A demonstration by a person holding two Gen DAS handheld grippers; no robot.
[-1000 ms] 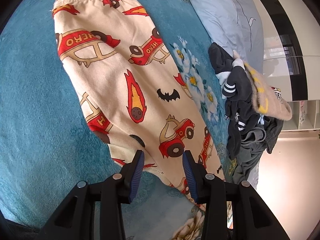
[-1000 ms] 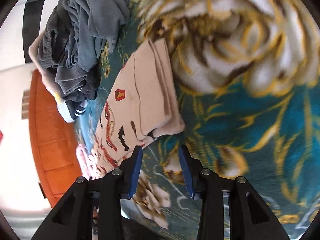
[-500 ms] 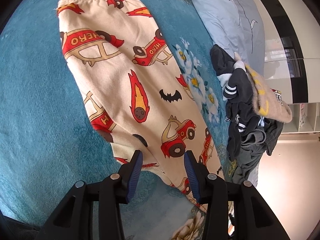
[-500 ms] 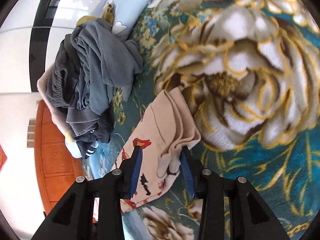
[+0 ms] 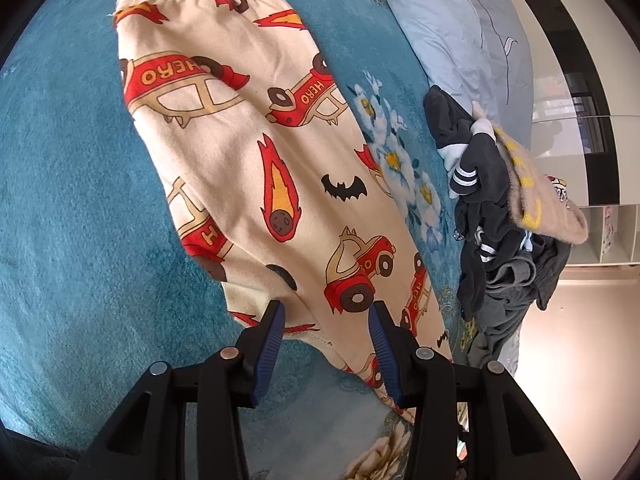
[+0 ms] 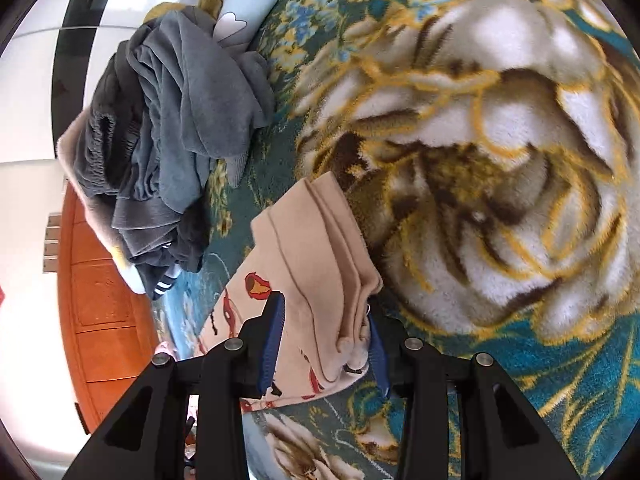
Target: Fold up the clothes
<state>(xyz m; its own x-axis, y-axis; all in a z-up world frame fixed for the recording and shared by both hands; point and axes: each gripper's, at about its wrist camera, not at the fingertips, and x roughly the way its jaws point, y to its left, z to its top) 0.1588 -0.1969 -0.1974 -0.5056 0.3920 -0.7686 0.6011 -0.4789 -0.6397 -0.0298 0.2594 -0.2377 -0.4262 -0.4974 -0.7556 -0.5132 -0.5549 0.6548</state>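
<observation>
Cream pants (image 5: 256,152) printed with red cars, flames and bats lie flat on a teal blanket (image 5: 72,200), waistband at the far end. My left gripper (image 5: 326,332) is open, its blue pads straddling the near hem at the crotch without pinching it. In the right wrist view the stacked leg cuffs (image 6: 316,240) sit bunched between the pads of my right gripper (image 6: 326,336). Its jaws are closing and press on the cloth, lifting its near edge off the flowered blanket (image 6: 500,160).
A heap of dark grey and beige clothes (image 5: 492,216) lies right of the pants, seen upper left (image 6: 160,132) in the right wrist view. A pale blue pillow (image 5: 452,20) lies beyond it. An orange wooden door (image 6: 100,300) stands past the bed's edge.
My right gripper moved onto the pant cuffs, took them between its pads and narrowed on them, bunching the cloth. The left gripper held still, open over the pants.
</observation>
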